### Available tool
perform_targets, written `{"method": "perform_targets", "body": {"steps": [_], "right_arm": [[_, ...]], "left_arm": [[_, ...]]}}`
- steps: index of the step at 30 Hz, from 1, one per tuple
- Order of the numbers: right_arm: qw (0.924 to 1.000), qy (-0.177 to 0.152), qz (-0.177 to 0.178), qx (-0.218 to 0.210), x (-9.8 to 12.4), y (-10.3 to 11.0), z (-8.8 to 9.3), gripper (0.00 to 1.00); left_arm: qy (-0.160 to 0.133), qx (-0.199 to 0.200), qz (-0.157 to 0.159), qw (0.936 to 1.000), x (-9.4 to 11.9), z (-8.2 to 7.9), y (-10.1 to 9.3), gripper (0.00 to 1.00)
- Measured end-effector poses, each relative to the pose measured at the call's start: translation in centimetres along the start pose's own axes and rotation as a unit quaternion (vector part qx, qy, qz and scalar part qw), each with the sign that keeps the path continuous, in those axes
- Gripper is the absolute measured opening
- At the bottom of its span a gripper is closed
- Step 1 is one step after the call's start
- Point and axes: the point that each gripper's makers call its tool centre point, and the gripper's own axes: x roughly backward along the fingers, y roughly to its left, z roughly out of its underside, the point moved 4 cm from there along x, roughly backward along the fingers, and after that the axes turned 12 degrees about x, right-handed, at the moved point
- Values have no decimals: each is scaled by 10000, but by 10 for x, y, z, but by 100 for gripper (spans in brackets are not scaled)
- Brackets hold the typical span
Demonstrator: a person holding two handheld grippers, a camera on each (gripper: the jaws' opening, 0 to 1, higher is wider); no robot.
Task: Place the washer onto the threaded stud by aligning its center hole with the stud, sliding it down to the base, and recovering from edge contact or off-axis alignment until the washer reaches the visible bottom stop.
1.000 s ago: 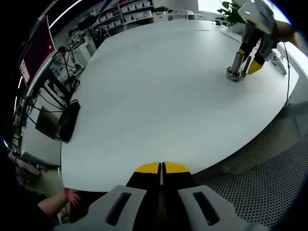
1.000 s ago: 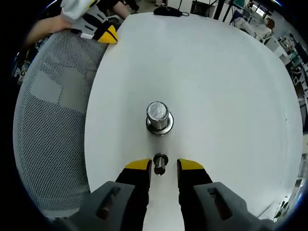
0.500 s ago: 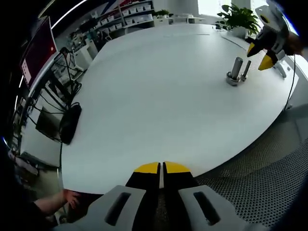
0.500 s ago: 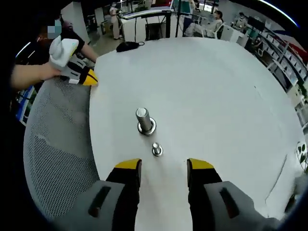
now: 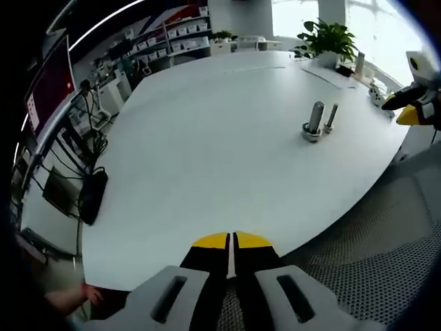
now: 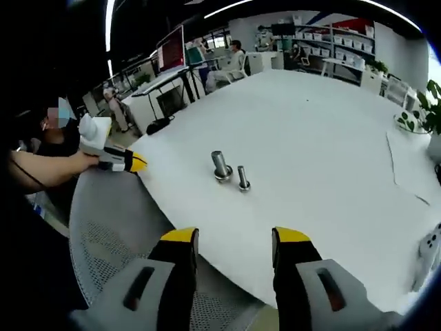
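2 metal studs [image 6: 221, 166] stand side by side on the white table [image 6: 331, 158], the right hand-held gripper [image 6: 231, 239] spread wide, the left hand-held gripper [image 5: 231, 240] pressed together.

Bright, even office light on a white counter [image 5: 207, 152]

Window [image 5: 372, 21] glare washes out one far corner; fisheye edges bend, background shelving perhaps slightly soft.
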Motion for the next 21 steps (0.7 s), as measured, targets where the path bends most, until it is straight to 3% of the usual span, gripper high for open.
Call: {"method": "perform_targets", "body": {"steps": [6,7,9,10,13,14,19,21], "right_arm": [[9954,8,737,-616,9,17,33,45],[9896,-262,942,-1051,10,17,29,44],[9827,-691,1054,-1360,14,14,20,44],[9807,-727,1143,-1407,12,15,20,44],[9851,-482,1108,-1226,3,23,21,45],[9855,-293,1333,-1010,4,19,23,46],[9839,-177,1515,-927,-13,13,27,44],[9819,22,1792,-620,-17,6,34,42]], "left_arm": [[-29,-135,228,9996,1,-1,-8,0],[-52,-138,246,9996,1,-1,-8,0],[-109,-162,281,9994,3,-3,-9,0],[-162,-90,318,9993,4,-5,-10,0],[-199,-108,347,9991,6,-4,-12,1],[-180,-123,372,9991,5,-3,-13,1],[-219,-166,377,9989,5,-6,-12,1],[-259,-206,364,9988,5,-6,-12,1]]}}
